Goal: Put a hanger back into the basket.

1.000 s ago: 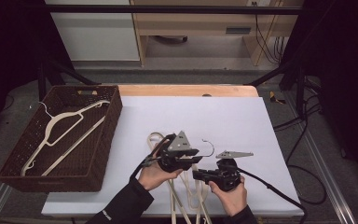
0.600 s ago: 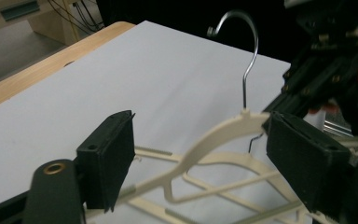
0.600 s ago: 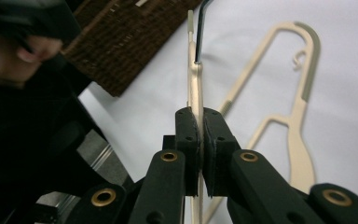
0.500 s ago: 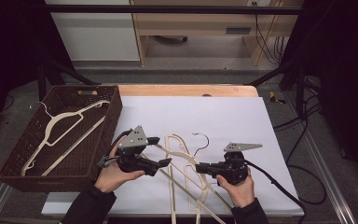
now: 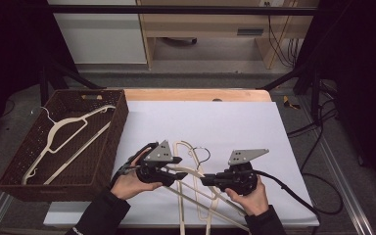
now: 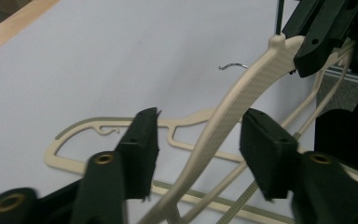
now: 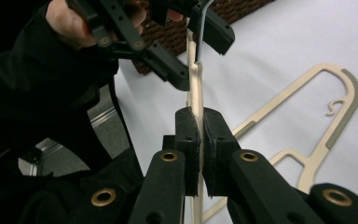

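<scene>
Your white counter (image 5: 235,122) carries cream hangers at lower centre, a wicker basket (image 5: 108,147) at left. The lifted hanger (image 6: 242,93) is clamped in your right gripper (image 7: 199,135); your left gripper (image 6: 198,140), just closing, straddles its arm without pressing. Pull now and the hanger may twist, snagging the flat hanger (image 6: 93,128) beneath.
</scene>
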{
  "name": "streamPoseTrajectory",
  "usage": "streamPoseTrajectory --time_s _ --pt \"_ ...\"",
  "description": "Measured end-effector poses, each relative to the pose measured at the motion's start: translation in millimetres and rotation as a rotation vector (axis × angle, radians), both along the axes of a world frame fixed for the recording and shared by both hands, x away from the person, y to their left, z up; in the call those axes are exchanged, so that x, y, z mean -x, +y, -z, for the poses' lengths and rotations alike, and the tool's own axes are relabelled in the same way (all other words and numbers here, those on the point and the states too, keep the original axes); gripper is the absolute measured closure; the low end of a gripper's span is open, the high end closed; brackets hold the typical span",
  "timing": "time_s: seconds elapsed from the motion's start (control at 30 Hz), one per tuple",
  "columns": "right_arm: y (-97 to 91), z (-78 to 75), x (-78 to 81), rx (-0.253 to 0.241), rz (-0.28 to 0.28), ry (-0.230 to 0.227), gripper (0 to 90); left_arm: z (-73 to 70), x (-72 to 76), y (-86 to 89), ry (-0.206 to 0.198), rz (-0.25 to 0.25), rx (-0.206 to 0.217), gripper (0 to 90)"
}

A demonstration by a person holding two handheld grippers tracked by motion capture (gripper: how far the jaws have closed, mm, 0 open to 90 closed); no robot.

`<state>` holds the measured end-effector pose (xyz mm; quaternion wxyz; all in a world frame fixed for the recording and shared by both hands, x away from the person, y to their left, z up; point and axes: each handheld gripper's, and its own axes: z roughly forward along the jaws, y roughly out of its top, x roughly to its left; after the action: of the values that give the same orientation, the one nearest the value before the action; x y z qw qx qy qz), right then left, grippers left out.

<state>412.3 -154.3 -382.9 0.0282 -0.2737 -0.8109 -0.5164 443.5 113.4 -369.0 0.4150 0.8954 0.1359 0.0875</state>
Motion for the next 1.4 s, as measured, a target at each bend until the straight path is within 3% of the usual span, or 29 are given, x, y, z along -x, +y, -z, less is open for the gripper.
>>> streamPoseTrajectory --time_s 0.13,0.3,0.33,0.43,0.53,0.7,0.77,0.93,1.1,1.2,1.4 --pt "0.3 1.1 0.0 0.014 -0.019 -0.004 86.8 0.6 2.9 -3.0 -0.002 0.043 -0.020 63.9" --pt "0.8 1.1 0.2 0.022 -0.046 -0.002 86.0 -0.7 9.5 -1.6 -0.019 0.077 -0.088 70.0" --pt "1.2 0.5 1.0 0.031 -0.037 -0.020 84.2 -1.1 10.4 -1.4 -0.016 0.081 -0.099 72.4" --pt "0.8 -1.0 2.9 0.051 0.013 -0.082 78.7 -0.5 16.0 -1.3 0.011 0.085 -0.073 78.0" --pt "1.3 -0.7 4.1 0.059 0.039 -0.129 73.0 -0.8 20.2 -2.1 0.011 0.083 -0.087 80.9" --pt "0.0 -1.4 5.7 0.066 0.084 -0.204 63.3 0.1 26.5 -2.8 0.037 0.057 -0.045 85.7" --pt "-3.5 -4.6 7.3 0.070 0.118 -0.235 58.5 -1.2 27.7 -1.3 0.013 0.029 -0.053 86.2" --pt "-18.5 -10.9 12.0 0.033 0.195 -0.286 43.7 -6.3 27.5 10.7 0.012 -0.049 0.023 86.3" --pt "-36.0 -10.6 13.5 0.013 0.271 -0.303 34.1 -19.7 27.3 27.7 -0.006 -0.125 0.097 86.2" --pt "-46.4 -4.7 13.5 0.016 0.329 -0.306 26.4 -30.8 26.9 37.0 -0.035 -0.166 0.104 86.2" --pt "-60.4 5.4 14.1 0.046 0.393 -0.299 19.0 -58.9 25.9 55.8 -0.084 -0.196 0.137 86.2"
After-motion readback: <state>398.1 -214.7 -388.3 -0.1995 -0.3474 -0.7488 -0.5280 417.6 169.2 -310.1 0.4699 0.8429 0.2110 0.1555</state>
